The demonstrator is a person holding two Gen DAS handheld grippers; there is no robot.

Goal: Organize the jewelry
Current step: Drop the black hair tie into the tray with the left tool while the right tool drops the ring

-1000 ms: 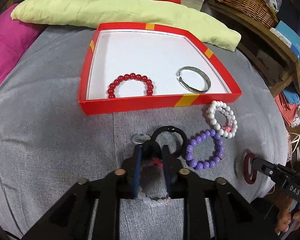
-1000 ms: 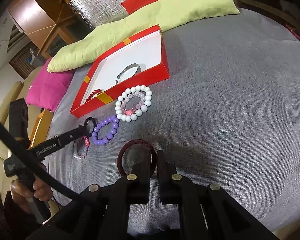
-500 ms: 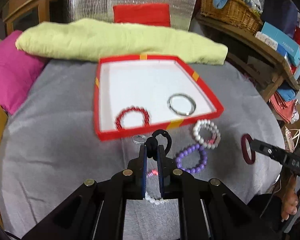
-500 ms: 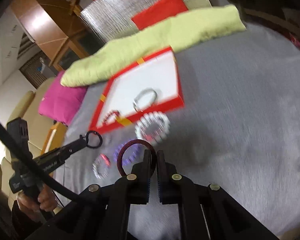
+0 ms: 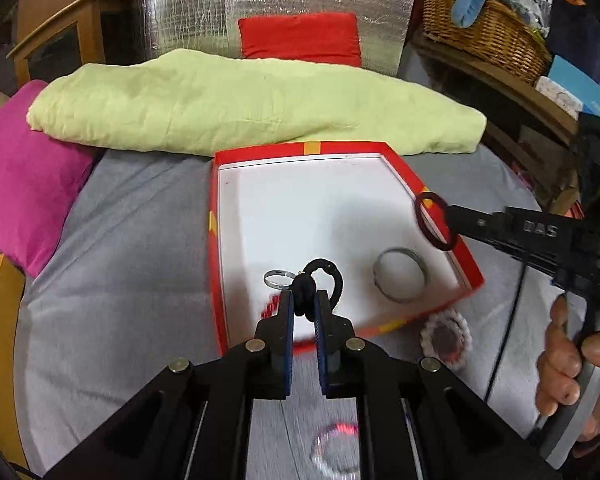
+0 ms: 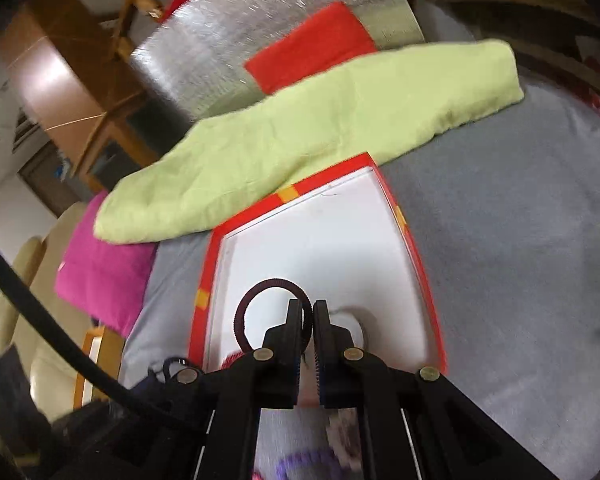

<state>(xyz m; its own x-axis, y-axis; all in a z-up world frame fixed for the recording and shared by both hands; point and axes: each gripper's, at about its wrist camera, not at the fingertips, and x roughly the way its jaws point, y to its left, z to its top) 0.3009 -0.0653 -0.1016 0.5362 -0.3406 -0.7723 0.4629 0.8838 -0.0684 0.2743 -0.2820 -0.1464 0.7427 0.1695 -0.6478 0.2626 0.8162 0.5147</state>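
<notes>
My left gripper (image 5: 303,297) is shut on a black hair tie with a small metal ring (image 5: 324,276) and holds it above the near part of the red box (image 5: 216,264). My right gripper (image 6: 307,307) is shut on a dark red hair tie (image 6: 246,312), held over the box (image 6: 420,276); it also shows in the left wrist view (image 5: 434,222) at the box's right wall. A silver bangle (image 5: 400,276) and a red bead bracelet (image 5: 271,307), partly hidden by my fingers, lie in the box.
A white bead bracelet (image 5: 446,336) and a clear one with a pink bead (image 5: 334,446) lie on the grey cover before the box. A purple bead bracelet (image 6: 300,466) lies there too. A green cushion (image 5: 240,104) and a pink pillow (image 5: 24,176) lie behind and left.
Both grippers have lifted off the grey cover with their hair ties and moved forward over the red box. The bracelets on the cover have not moved.
</notes>
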